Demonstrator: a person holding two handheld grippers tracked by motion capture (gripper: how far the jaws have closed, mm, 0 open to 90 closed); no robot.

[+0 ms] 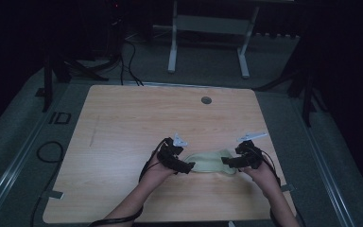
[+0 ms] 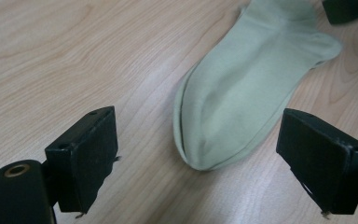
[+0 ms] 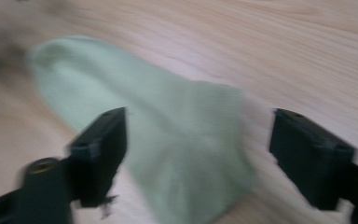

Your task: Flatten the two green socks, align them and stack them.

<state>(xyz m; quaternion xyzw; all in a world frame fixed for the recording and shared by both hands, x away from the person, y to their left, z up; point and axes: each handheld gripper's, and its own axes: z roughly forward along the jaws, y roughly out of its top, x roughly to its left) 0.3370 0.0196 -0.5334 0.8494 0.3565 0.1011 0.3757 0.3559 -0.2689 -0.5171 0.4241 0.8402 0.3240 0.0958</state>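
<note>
A pale green sock (image 1: pixel 211 161) lies flat on the wooden table (image 1: pixel 123 123), toward the near edge and right of its middle, and everything else arranges itself around it. At the sock's left end sits the left gripper (image 1: pixel 189 166), held in the person's left hand (image 1: pixel 157 171), its tip just at the sock's edge. In the left gripper view the two black jaws stand wide apart, with the sock's rounded end (image 2: pixel 233 116) on the wood between and ahead of them; neither pad touches the cloth, so this gripper is open and holds nothing. The sock runs away from it toward the upper right of that view, where a dark corner of the other gripper (image 2: pixel 349 9) shows just past the far end. At the sock's right end the right gripper (image 1: pixel 227 161), in the right hand (image 1: pixel 263 174), points back at the sock. In the blurred right gripper view its jaws are also spread wide; the sock (image 3: pixel 168 154) lies between them, close to one jaw and apart from the other, unpinched. A small grey disc (image 1: pixel 206 100) sits in the table well beyond the sock.
</note>
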